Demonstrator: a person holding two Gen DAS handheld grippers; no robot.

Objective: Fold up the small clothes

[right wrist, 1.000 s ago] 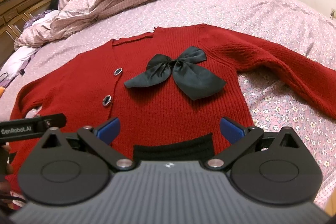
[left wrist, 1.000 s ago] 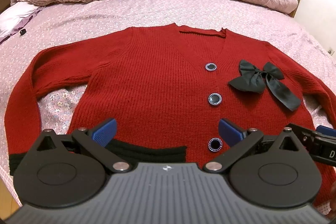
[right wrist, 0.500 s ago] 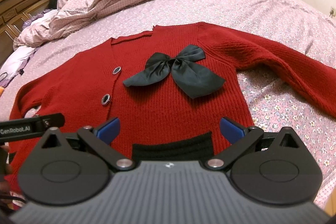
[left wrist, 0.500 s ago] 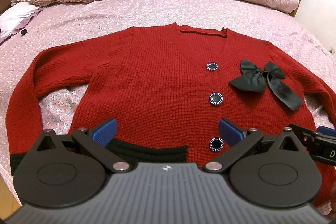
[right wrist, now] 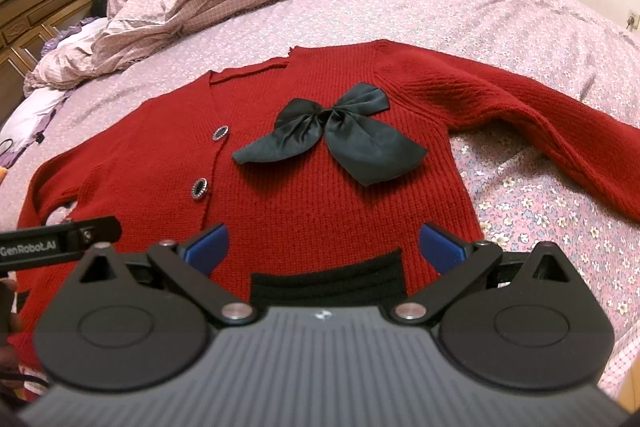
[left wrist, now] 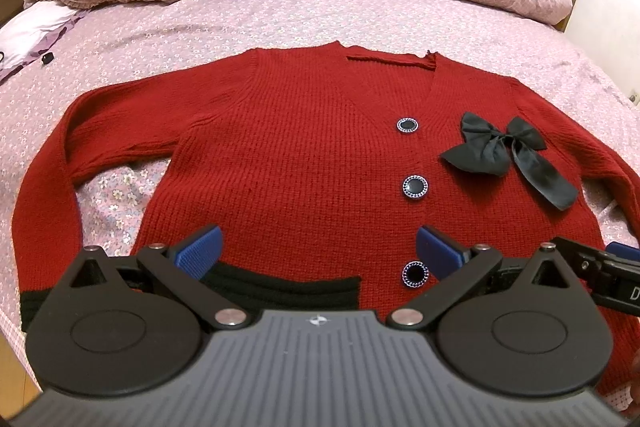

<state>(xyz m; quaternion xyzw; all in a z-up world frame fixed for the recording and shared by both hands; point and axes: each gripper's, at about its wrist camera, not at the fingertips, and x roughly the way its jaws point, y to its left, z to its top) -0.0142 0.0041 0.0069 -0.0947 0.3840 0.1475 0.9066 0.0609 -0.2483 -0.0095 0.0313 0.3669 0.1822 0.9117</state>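
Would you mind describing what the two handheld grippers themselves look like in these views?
Both look alike. The left gripper and right gripper each have a ribbed grey body, two round black discs, black linkage bars with silver pivot pins, and blue textured finger pads. The left gripper's black side, seen from the right wrist view, bears white "GenRobot.AI" lettering.

Red knit cardigan spread flat, front up

The cardigan [left wrist: 288, 163] fills the middle of both frames, neckline toward the top, sleeves stretched out to the left and right edges and bending down. Three dark round buttons [left wrist: 415, 186] run down its closed front, right of centre in the left wrist view. A black satin bow [right wrist: 336, 131] lies on the chest. Black ribbed trim [left wrist: 280, 287] edges the hem at lower centre.
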